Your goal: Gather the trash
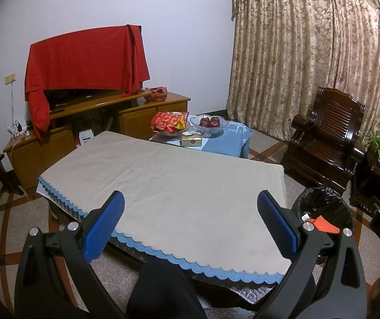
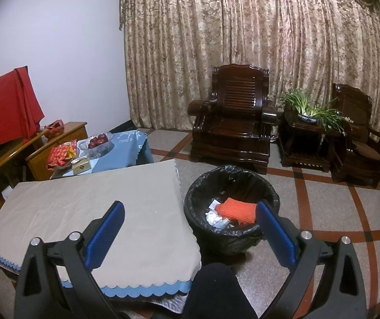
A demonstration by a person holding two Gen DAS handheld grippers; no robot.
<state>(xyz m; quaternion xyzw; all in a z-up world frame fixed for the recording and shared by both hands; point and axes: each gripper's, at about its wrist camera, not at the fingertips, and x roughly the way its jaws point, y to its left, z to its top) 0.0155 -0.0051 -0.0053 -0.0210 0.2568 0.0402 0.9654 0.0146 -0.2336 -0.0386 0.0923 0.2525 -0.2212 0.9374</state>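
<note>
While both grippers, left gripper (image 1: 190,226) & right gripper (image 2: 190,235), hover w/ jaws wide apart holding nothing over the beige-clothed table (image 1: 163,180), trash (image 2: 236,210) sits in black-lined bin (image 2: 232,183) on terrazzo floor beside it, curtains (image 2: 243,47) behind.

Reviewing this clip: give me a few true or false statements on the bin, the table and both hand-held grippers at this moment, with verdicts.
1. The left hand-held gripper is shut on a piece of trash. False: it is open and holds nothing.
2. The trash bin is lined with a black bag. True.
3. An orange item lies inside the bin with white crumpled scraps. True.
4. The bin stands on top of the beige tablecloth. False: it stands on the floor beside the table's corner.
5. The right hand-held gripper is open. True.
6. The glass bowl on the far table holds green plants. False: it holds red fruit.
</note>
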